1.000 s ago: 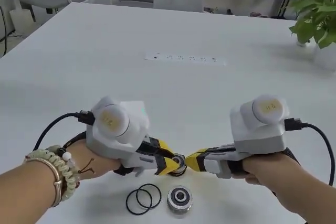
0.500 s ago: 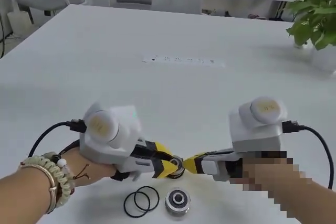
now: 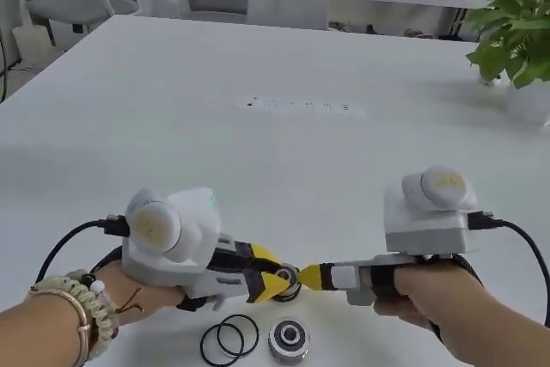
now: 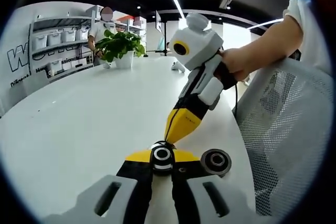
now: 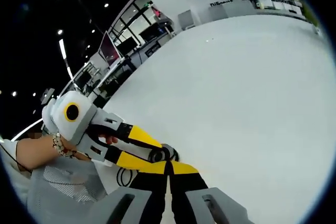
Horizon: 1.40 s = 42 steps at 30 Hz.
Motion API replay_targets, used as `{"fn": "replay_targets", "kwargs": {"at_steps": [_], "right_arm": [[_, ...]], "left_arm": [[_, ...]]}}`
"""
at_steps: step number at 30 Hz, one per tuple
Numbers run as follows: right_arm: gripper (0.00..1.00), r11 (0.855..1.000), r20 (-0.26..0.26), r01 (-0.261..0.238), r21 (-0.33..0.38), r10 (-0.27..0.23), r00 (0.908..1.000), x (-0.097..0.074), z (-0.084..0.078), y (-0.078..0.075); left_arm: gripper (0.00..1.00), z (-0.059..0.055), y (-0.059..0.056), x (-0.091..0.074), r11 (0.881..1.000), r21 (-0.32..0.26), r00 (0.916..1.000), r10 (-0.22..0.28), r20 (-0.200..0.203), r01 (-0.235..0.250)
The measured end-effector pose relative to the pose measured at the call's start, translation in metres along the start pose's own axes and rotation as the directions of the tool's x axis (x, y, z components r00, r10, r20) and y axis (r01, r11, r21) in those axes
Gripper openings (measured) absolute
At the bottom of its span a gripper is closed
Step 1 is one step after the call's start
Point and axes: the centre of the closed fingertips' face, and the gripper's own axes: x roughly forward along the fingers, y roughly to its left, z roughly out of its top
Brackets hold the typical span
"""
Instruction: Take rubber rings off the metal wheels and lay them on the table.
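Kept wheel (image 4: 161, 157) clamped in L hand-held gripper (image 3: 277, 283), lower centre; R hand-held gripper (image 3: 311, 278) pinched narrow at rim. Drew apart slightly vs 1 s ago, prob. peeling rubber off. 2 rings (image 3: 229, 339) already on counter (image 3: 258, 152).

Bright even overhead light; soft shadows on white table (image 3: 301, 169); head view sharp; gripper views fisheye-bent at edges.

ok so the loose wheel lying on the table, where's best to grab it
Probably across its outer rim, coming straight down from above. The loose wheel lies flat, hub up, so opposite edges are exposed; the rubber rings lie close on one side.
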Motion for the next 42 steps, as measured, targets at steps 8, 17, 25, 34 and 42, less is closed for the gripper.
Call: {"fn": "replay_targets", "kwargs": {"at_steps": [8,17,25,34,42], "right_arm": [[0.0,0.996,-0.011,-0.014,-0.083,0.013,0.9999,0.0002,-0.0005,0.0022],[0.0,0.996,-0.007,-0.002,-0.09,0.001,1.0,0.0022,0.0021,0.0005],[0.0,0.997,-0.004,0.007,-0.079,-0.008,1.0,0.002,0.0028,-0.0006],[0.0,0.997,0.001,0.017,-0.074,-0.017,0.9999,0.002,0.0043,-0.0023],[0.0,0.999,0.0,0.013,-0.05,-0.013,0.9999,0.0011,0.0041,-0.0031]], "left_arm": [[0.05,0.0051,0.0036,0.0026,0.995,-0.103,0.9986,0.008,0.053,-0.003],[0.03,0.0059,0.0039,0.0014,0.999,-0.048,0.9982,-0.006,0.06,0.008],[0.05,0.0058,0.0018,0.0007,1.0,-0.009,0.999,-0.027,0.037,0.027],[0.11,0.0013,-0.0001,0.0011,0.999,0.041,0.9996,-0.028,-0.003,0.029],[0.09,0.0009,-0.0016,-0.0002,0.998,0.047,0.9993,-0.036,-0.005,0.036]]}}
